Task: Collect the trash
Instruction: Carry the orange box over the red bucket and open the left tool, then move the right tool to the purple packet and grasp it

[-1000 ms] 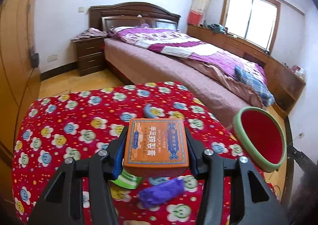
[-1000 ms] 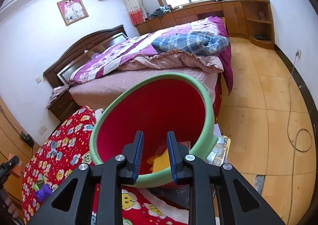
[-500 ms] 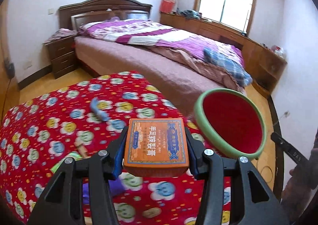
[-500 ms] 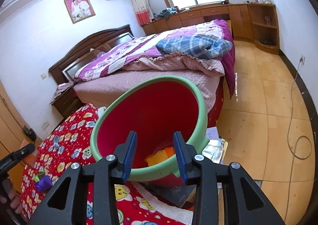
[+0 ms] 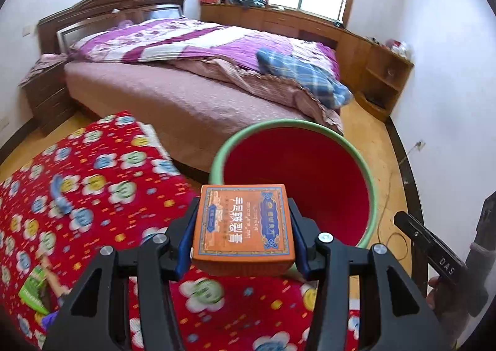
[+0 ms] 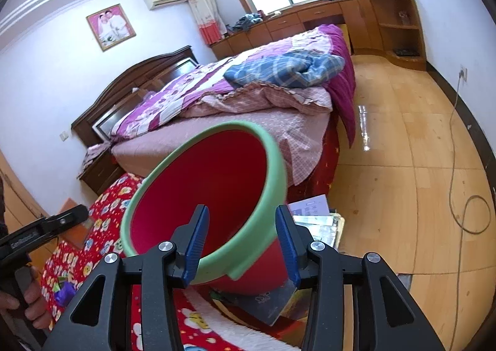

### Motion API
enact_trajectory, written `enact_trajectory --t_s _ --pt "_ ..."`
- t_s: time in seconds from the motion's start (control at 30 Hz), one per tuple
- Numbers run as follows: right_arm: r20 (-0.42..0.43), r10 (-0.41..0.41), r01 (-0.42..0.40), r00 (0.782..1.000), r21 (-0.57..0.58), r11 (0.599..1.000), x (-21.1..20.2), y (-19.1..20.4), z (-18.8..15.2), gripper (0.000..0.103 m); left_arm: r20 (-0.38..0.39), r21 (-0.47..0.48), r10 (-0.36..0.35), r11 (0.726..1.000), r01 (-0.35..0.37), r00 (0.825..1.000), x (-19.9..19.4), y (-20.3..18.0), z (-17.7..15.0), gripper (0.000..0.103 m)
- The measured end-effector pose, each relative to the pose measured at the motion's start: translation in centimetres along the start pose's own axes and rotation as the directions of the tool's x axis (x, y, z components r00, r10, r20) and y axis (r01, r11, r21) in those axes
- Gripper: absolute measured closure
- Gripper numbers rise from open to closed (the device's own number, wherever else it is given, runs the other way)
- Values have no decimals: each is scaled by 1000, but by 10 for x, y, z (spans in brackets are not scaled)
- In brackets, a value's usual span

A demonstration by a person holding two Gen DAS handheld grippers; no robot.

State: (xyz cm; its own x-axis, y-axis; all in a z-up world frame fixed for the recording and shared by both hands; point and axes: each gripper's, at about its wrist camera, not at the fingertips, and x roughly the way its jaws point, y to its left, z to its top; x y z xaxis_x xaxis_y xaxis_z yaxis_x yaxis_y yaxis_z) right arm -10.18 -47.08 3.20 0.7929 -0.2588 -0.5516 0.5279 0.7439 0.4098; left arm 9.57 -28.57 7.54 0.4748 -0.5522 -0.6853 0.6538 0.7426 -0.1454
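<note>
A home bedroom: made-up bed [image 5: 198,72], framed portrait [image 6: 111,27], seemingly a nightstand [image 5: 43,93]

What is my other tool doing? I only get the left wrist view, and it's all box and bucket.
Observer: The right tool is opening. The bucket rim sits between its pads, not squeezed.
Operator: Is anything down by the bucket?
Observer: Yes, a pile of papers lies at its base, on the side your view hides.
</note>
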Motion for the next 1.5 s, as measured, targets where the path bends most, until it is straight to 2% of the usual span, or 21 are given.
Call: enact_trajectory --t_s 0.2,0.4,0.63,0.8,1.0,1.23,1.5 --pt "1 -17 17 1000 38 999 2 -17 0 57 -69 27 -42 999 44 997 30 -23 5 51" --pt "-9 -25 25 1000 52 998 6 -22 -2 56 -128 21 -56 998 59 990 47 -31 2 44" --pt "-6 -26 26 1000 51 998 8 -23 -2 56 -110 17 -34 999 37 993 45 -31 1 32" --pt "-3 -13 13 1000 38 999 6 -18 -2 56 -95 -23 -43 999 41 995 33 -21 0 32" --pt "-3 25 -25 1000 6 1000 1 -1 -4 50 -85 -86 -31 996 24 996 11 -2 -11 32" --pt "-25 90 -91 996 -43 995 -4 29 -13 47 -56 -128 32 991 -39 998 -27 20 -31 28" --pt "-80 159 -167 984 -118 979 -8 67 -29 44 -57 -223 106 968 -117 993 -66 59 -62 27"
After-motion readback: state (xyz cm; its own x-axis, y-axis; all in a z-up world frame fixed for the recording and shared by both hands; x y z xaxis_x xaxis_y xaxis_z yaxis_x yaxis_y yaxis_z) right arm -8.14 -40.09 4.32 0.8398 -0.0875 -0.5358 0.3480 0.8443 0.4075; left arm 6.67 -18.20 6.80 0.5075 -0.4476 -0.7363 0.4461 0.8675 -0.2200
